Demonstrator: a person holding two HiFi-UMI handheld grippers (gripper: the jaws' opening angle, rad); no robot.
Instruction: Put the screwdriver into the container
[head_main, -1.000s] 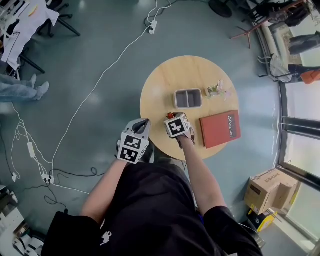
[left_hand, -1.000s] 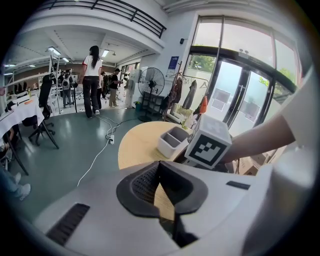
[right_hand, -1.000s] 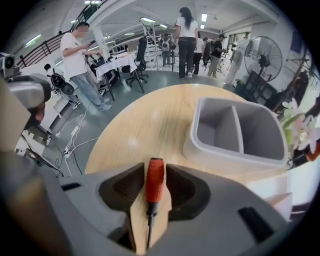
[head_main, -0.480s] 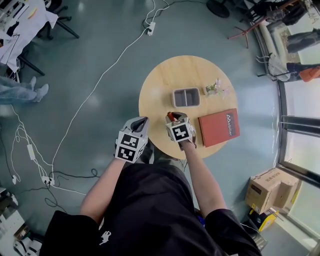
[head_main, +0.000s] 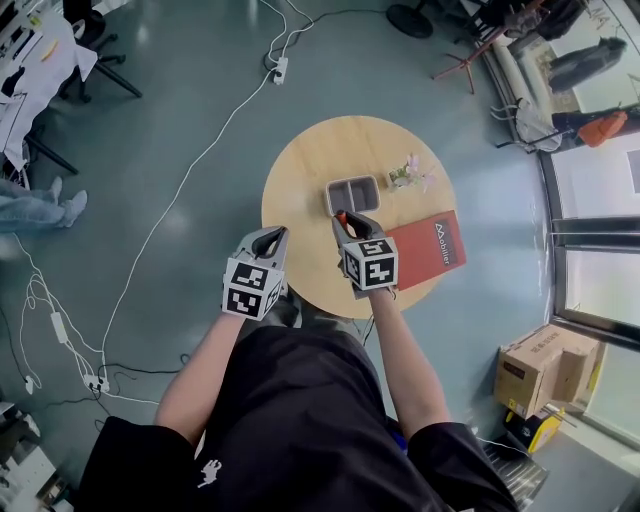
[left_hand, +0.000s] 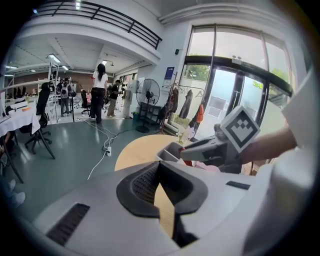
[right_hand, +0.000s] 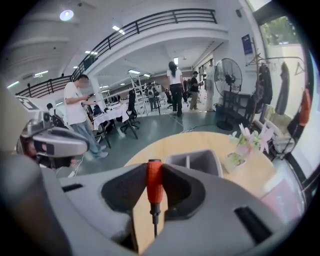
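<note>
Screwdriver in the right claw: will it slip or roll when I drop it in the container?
Probably stiff and light: the screwdriver is small, thin-shafted. The right claw pinches only its round orange handle, so it may pivot. Released, it would likely roll until a container wall stops it.

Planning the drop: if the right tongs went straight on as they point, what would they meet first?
Likely the container, which lies straight ahead of the right tongs and the screwdriver they grip. How far ahead is unclear.
</note>
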